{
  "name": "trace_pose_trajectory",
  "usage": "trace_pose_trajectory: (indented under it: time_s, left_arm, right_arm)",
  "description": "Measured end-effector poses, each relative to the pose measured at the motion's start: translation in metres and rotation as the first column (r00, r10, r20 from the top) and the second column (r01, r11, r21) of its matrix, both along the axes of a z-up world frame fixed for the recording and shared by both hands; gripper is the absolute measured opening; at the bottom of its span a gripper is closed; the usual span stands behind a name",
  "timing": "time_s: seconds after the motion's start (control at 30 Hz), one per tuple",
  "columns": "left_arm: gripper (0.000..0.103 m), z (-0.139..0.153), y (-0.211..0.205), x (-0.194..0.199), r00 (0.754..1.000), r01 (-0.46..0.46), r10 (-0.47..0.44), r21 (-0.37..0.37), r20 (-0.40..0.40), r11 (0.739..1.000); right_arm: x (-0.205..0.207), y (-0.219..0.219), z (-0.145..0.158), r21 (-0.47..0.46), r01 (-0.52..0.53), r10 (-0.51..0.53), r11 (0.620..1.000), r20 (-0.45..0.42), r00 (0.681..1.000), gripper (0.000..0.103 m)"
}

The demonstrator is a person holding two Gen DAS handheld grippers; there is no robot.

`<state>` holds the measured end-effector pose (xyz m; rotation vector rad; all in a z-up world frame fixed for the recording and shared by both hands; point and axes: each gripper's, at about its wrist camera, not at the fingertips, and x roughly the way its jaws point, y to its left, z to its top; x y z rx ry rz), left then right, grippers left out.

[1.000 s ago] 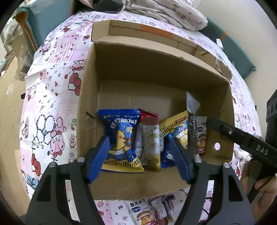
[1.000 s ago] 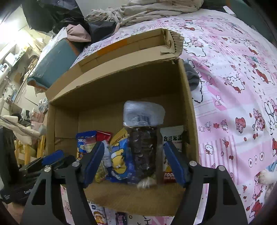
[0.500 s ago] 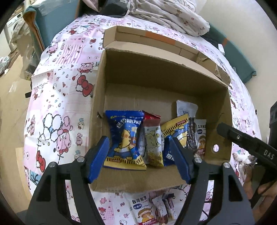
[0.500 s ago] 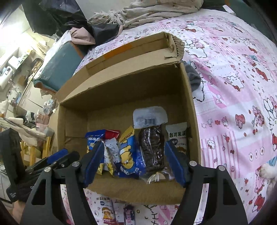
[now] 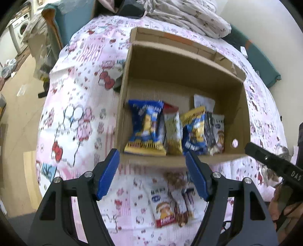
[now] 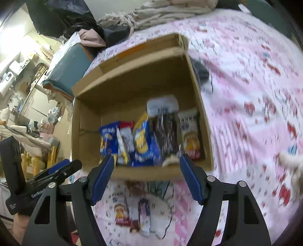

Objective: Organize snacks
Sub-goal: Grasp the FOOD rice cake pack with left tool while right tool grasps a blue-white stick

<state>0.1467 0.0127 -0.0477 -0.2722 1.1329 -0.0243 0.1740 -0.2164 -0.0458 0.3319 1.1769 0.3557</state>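
Left gripper [image 5: 152, 170] hangs with its blue fingers wide apart, nothing between them, poised above the near edge of the cardboard box [image 5: 181, 72]. Right gripper [image 6: 146, 173] is the same story: fingers spread, empty, just short of the box's near wall. Inside the box, a row of snack packets stands along the near side: a blue packet [image 5: 146, 126] at the left, a pale one with a red top [image 5: 172, 130] beside it, a blue-and-yellow packet [image 5: 195, 132] next, then a dark packet [image 6: 165, 132] with a barcode label, and a white packet [image 6: 190, 136] at the far right. On the near side of the box, more loose packets [image 5: 170, 204] lie on the pink cartoon-print sheet [image 5: 79, 113]. Far behind, a heap of bedding [image 5: 189, 17].
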Motion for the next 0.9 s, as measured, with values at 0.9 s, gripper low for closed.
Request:
trace_pose_trajectory:
  time_s: [0.9]
  left_arm:
    - [0.047,-0.11,-0.06,-0.037,0.951,0.11,-0.079,0.089,-0.3,0.99]
  right_arm:
    - [-0.037,0.009,-0.07,-0.029,0.004,-0.011,1.0,-0.247,0.969,0.054]
